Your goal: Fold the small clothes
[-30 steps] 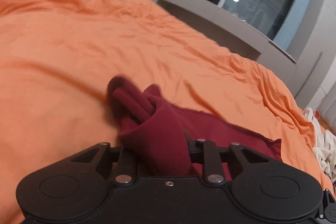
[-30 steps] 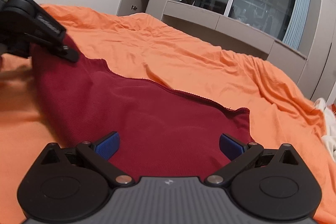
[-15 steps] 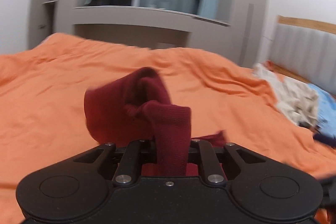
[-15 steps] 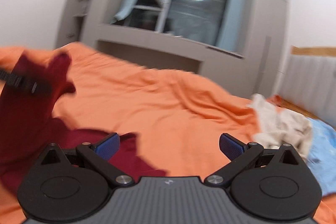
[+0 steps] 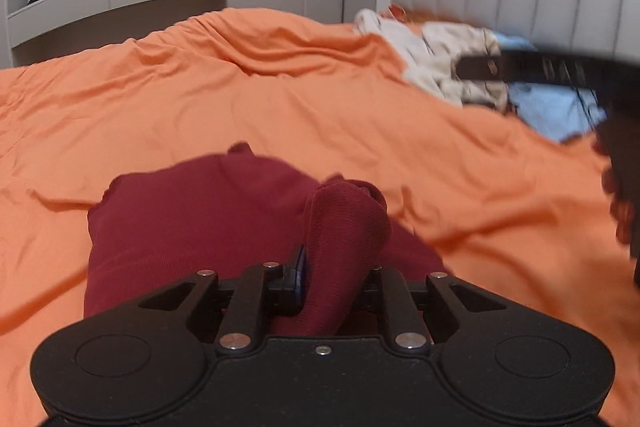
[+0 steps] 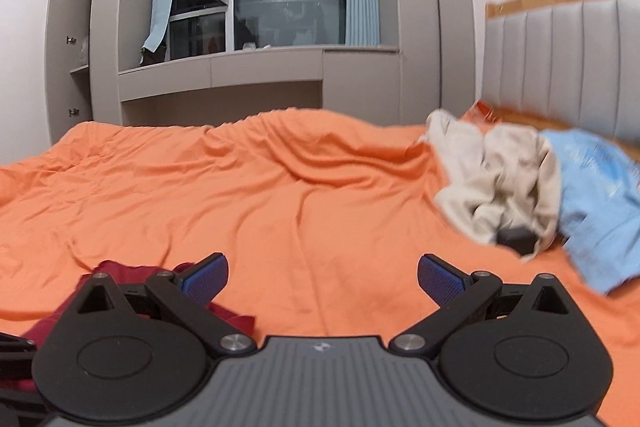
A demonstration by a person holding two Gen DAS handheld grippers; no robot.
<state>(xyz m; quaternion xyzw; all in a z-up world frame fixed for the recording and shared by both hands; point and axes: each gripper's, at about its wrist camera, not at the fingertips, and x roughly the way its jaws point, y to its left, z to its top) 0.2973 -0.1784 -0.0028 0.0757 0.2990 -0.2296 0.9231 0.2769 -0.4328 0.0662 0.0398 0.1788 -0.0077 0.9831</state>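
A dark red garment (image 5: 188, 227) lies on the orange bed cover (image 5: 280, 99). My left gripper (image 5: 336, 279) is shut on a bunched fold of it, held low over the rest of the cloth. In the right wrist view a corner of the red garment (image 6: 120, 275) shows at the lower left, behind the left finger. My right gripper (image 6: 322, 277) is open and empty above the orange cover (image 6: 280, 187), pointing toward the far side of the bed. The right gripper shows blurred at the right edge of the left wrist view (image 5: 560, 67).
A heap of beige clothes (image 6: 496, 183) and a light blue garment (image 6: 592, 203) lies near the grey padded headboard (image 6: 560, 67) at the right. Grey cabinets and a window ledge (image 6: 240, 67) stand beyond the bed's far edge.
My left gripper has carried the red fold across and down, so the garment now lies doubled on the cover. My right gripper has swung right, away from the garment, toward the clothes heap.
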